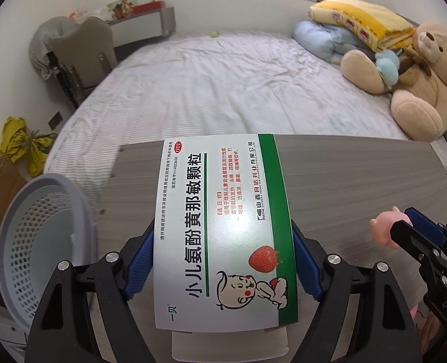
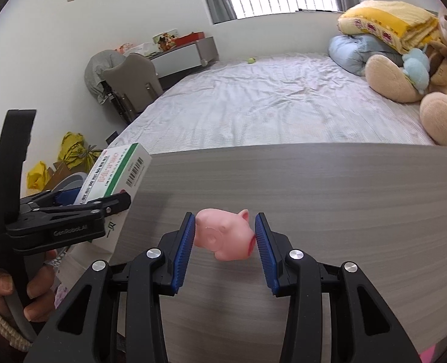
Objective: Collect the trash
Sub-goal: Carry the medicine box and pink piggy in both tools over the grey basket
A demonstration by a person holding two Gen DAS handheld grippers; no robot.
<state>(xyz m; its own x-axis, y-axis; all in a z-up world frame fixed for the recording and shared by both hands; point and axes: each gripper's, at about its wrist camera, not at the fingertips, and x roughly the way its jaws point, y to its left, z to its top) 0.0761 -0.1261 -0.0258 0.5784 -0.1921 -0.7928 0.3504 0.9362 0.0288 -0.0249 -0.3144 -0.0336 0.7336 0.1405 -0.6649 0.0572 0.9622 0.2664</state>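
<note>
Since the left tongs [image 1: 223,269] clamp the light, crushable white-and-green cardboard medicine box [image 1: 223,227] by its long edges above the grey wood-grain surface [image 1: 344,181], near the grey perforated plastic basket [image 1: 42,227], the right tongs [image 2: 225,239] pinch a soft, squashy pink rubber pig toy [image 2: 223,236].

Teddy bear [image 2: 435,69] cropped by frame edge; small print illegible.

We see each tool built of black angular arms with triangular cut-outs, round silver screws at the joints and ribbed blue pads [image 2: 182,243] inside the fingers. The left tool [image 1: 223,264] carries white "GenRobot.AI" lettering on its side. Behind its black grip, our hand [image 2: 27,290] wears a cream knitted cuff.
</note>
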